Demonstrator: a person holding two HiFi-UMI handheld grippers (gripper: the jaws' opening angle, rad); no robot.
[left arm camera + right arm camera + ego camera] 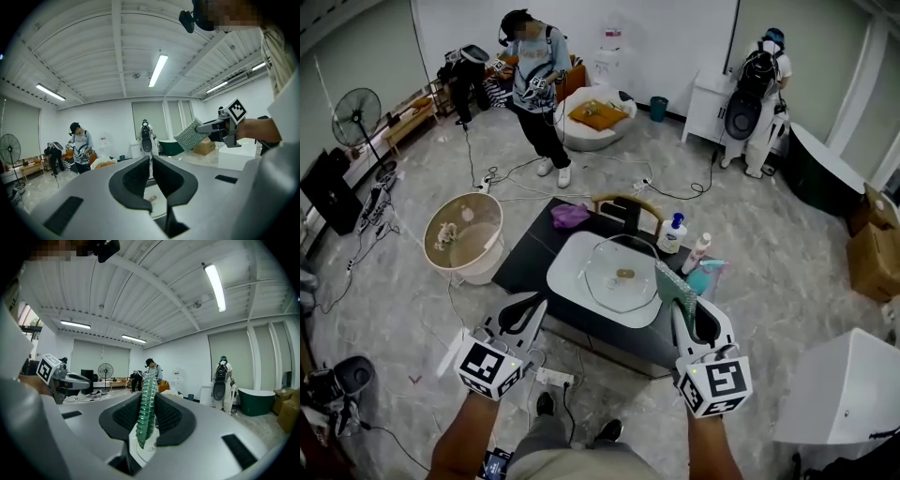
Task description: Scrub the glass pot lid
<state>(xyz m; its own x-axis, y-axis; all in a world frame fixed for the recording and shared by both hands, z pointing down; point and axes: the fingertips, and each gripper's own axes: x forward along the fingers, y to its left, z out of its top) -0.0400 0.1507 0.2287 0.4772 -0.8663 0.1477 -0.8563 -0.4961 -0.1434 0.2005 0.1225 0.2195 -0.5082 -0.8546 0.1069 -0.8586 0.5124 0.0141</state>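
While my left tool (534,314) hangs near the basin's edge with its jaws together on nothing, the glass pot lid (607,281) lies unheld in the white basin (565,272) on the dark bench (528,255). My right tool (677,314) is clamped on 1 edge of a green scrub pad (673,289), thin and nubbly, standing upright by the lid's right rim. Round, smooth glass on that glossy basin will likely skate once I press, unless something steadies it near its small knob (624,273). Pinched so narrowly, the limp pad may fold or pull free.
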